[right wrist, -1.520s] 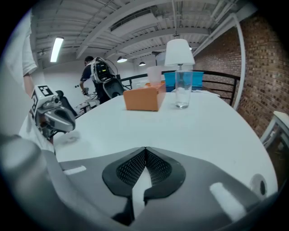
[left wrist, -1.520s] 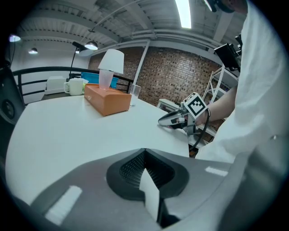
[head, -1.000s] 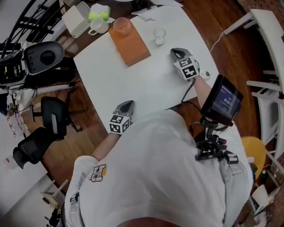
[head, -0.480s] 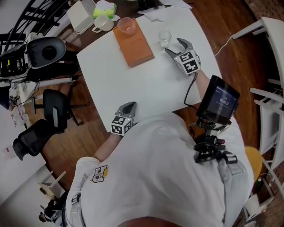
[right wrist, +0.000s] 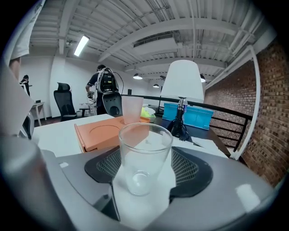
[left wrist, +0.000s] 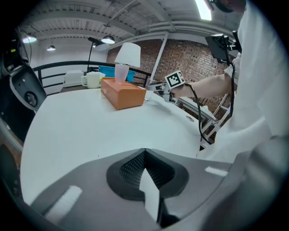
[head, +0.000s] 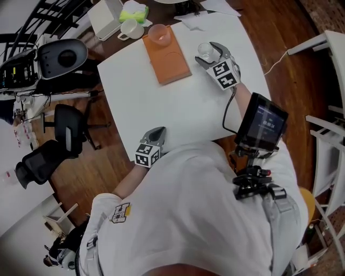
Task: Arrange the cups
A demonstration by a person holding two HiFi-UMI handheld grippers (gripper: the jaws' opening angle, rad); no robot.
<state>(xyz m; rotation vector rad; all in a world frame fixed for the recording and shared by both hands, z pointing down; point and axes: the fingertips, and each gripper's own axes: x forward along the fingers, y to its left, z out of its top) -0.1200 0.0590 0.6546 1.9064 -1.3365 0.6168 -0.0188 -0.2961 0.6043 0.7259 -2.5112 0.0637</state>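
Pink cup [right wrist: 132,108] partly hidden behind the clear glass [right wrist: 143,158]; white box [head: 105,16] clipped at the top edge.

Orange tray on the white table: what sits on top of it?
A pink cup stands upright on the far end of the orange tray. Nearer to the person, a round recess in the tray lies bare. The tray's surface under the cup is covered.

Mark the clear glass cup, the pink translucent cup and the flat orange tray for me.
clear glass cup [right wrist: 144,153]: right gripper view, its side wall.
pink translucent cup [head: 160,34]: head view, its open mouth.
flat orange tray [head: 172,62]: head view, bare top surface.
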